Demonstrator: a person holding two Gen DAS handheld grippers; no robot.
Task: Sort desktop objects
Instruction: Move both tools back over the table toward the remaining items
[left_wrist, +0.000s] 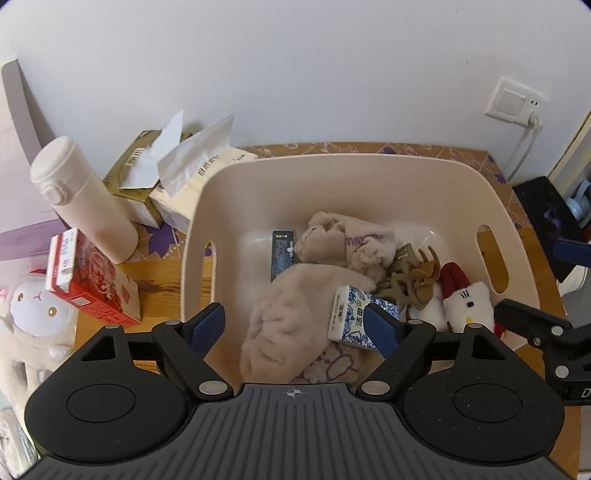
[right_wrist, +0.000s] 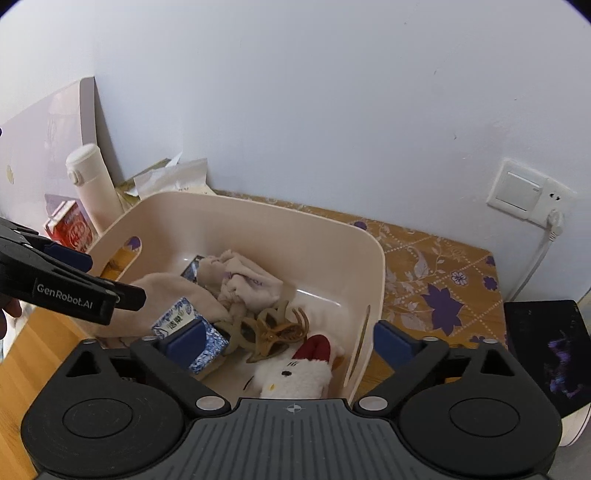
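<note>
Nearest, the left hand-held gripper (left_wrist: 295, 325) hangs over the beige bin (left_wrist: 369, 166), jaws wide, holding nothing. The right hand-held gripper (right_wrist: 291, 343) gapes equally empty. In the bin lie a cloth (left_wrist: 291, 306), tissue pack (left_wrist: 351, 317), hair clips (left_wrist: 410, 273) and plush toy (left_wrist: 467, 299). On the desk (left_wrist: 159, 288) at left, the red box (left_wrist: 92, 288), bottle (left_wrist: 85, 199) and tissue boxes (left_wrist: 173, 184) seem unsorted.

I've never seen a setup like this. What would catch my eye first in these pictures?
Probably the big beige tub in the middle of the desk, heaped with soft cloths, a blue-and-white tissue pack and a white plush cat. Next, two black claws hang open above it, left claw and right claw. A white flask stands left of the tub.
</note>
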